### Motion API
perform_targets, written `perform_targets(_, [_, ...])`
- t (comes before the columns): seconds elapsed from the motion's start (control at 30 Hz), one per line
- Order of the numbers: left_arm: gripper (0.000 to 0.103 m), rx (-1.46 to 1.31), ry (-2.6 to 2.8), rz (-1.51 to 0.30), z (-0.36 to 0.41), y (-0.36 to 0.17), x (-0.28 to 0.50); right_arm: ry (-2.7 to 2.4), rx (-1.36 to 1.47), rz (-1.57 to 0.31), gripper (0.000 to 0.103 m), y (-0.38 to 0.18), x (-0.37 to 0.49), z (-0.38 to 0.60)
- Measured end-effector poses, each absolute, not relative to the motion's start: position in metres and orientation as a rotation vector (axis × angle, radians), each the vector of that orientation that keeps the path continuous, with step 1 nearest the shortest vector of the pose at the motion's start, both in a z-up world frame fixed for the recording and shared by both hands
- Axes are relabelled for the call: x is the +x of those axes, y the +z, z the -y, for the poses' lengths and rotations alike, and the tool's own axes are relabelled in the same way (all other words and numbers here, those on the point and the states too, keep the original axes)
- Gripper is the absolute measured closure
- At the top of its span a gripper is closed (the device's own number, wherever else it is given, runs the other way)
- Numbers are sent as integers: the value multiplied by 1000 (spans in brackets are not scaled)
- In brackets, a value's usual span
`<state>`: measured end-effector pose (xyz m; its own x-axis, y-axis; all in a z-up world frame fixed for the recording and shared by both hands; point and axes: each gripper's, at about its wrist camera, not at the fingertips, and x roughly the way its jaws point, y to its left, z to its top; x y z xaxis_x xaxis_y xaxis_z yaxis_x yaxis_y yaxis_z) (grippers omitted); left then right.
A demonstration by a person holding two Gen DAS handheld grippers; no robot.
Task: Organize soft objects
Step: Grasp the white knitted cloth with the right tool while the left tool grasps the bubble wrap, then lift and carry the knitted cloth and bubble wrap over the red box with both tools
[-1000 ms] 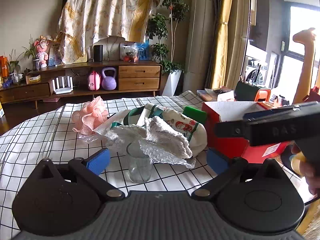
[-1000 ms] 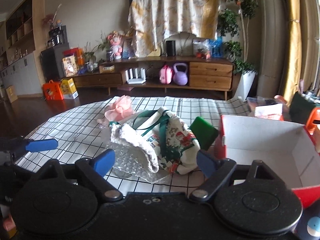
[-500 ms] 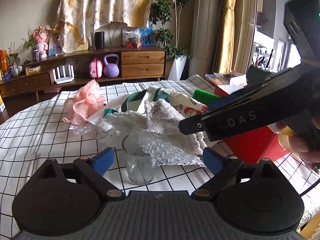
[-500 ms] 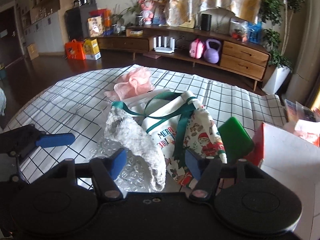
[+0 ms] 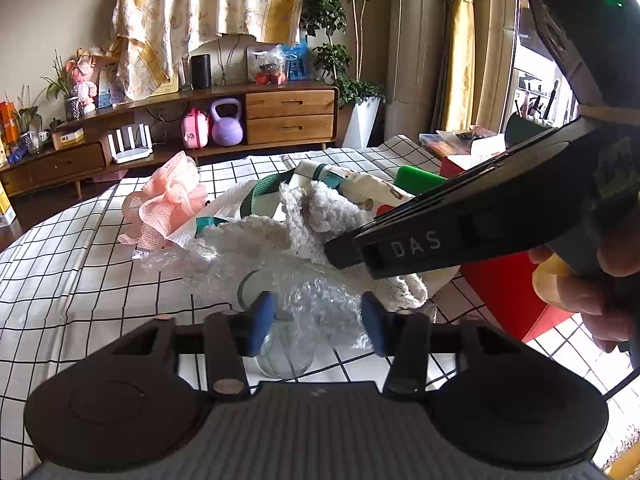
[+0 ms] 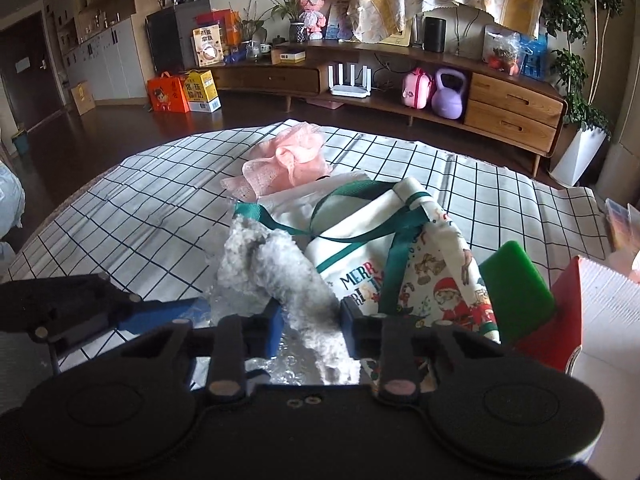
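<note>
Left tongs [image 5: 316, 320]: closing, bubble wrap [image 5: 320, 300] and glass jar [image 5: 284, 354] seen between pads, lower centre.
Right tongs [image 6: 310, 330]: closing, white fluffy cloth [image 6: 296, 296] pinched, lower centre.

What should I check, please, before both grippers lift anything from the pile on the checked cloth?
1. White fluffy cloth between the right gripper fingers: ok, fingers closing on it.
2. Left gripper fingers around the glass jar and bubble wrap: ok, closing; contact cannot tell.
3. Jar free of the bubble wrap: not ok, wrap drapes over it.
4. Christmas bag clear of the right fingers: cannot tell, it lies very near.
5. Red box open for dropping: ok.
</note>
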<state>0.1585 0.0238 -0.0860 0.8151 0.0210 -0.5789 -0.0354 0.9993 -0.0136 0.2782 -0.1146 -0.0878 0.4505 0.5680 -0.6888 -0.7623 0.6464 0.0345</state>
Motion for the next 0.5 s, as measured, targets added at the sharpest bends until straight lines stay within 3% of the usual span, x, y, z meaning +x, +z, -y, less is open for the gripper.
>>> perform_targets(0.17, [75, -31, 36, -620, -27, -84, 162, 832, -256, -724, 92, -87, 280, 120])
perform_targets(0.23, [87, -28, 37, -624, -27, -84, 163, 828, -240, -719, 95, -86, 280, 122])
perform_targets(0.5, [96, 3, 45, -587, -26, -76, 163, 802, -187, -679, 97, -77, 273, 135])
